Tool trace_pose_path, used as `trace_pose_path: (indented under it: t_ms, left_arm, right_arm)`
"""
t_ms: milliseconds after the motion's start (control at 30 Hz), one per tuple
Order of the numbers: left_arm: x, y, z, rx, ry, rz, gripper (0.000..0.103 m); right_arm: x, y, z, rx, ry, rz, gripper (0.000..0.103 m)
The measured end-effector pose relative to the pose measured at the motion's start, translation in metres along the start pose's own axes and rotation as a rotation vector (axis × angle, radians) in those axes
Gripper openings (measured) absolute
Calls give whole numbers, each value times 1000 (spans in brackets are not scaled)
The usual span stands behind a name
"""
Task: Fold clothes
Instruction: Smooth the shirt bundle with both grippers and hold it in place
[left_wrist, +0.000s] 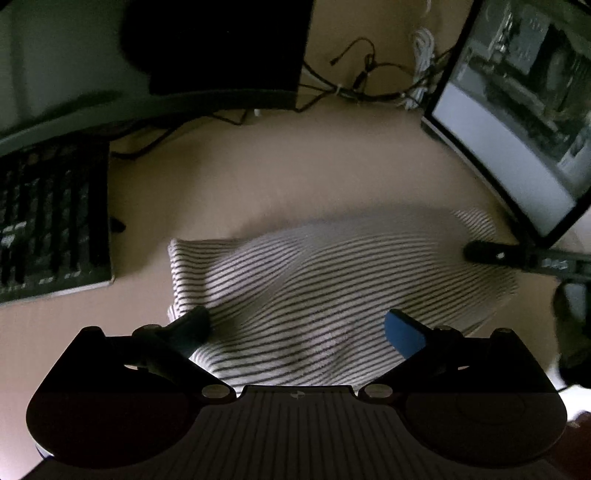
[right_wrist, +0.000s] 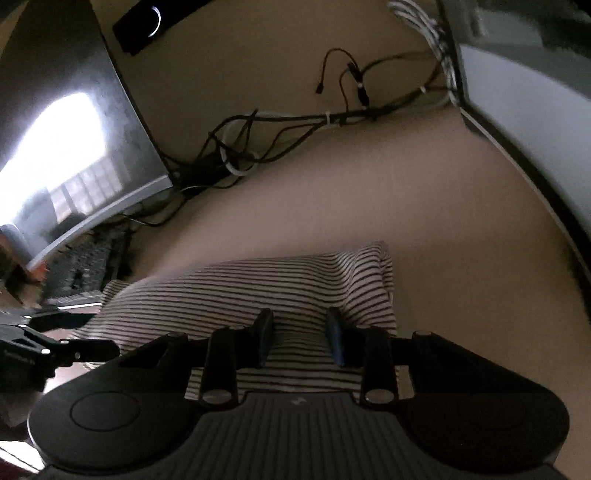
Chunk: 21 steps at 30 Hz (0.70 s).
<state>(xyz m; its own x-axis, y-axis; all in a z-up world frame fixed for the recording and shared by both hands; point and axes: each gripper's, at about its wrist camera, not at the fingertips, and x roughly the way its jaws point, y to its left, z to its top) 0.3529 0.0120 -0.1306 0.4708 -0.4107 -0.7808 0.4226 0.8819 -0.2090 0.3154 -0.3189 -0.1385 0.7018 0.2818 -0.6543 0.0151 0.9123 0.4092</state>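
Shirt (left_wrist: 332, 295), striped, lies on the desk (left_wrist: 295, 177) as a folded bundle, between a keyboard (left_wrist: 51, 218) on one side and a monitor (left_wrist: 517, 129) on the other, with cables (right_wrist: 258, 133) further back. It looks like thin knit: light, soft and limp, so it should sag and slide out of shape unless carried by two spread points, and a fold will likely hold only if laid down flat. Nothing about it seems fragile or slippery.

Left tongs (left_wrist: 299, 328) hang over the near edge with jaws spread wide, one finger (left_wrist: 192, 325) down by the near left corner, the blue pad (left_wrist: 402, 332) over the cloth; they clasp nothing. Right tongs (right_wrist: 301, 336) stand over the right part of the bundle, jaws narrowly parted with striped cloth showing in the gap, and I judge no pinch there, though the dim light leaves some doubt.

Best holds, I think, are the two corners of one free edge, pinching all layers together near a hem so the layers do not peel apart
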Motion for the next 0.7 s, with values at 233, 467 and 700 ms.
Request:
trace_pose_path:
  t_ms: [233,467,700]
  left_arm:
    - [-17,-42,16,154,-81,-45,102]
    - [25,-34,-4,190,18,67,76]
    - [25,-18,6,101,-2,41,83]
  right_arm:
    - [4,14,1,-55,-12,-40,32]
    - [-2,34,-11,-179,-28,-114,34]
    - [-6,41,-15,-209,-1,-126,37]
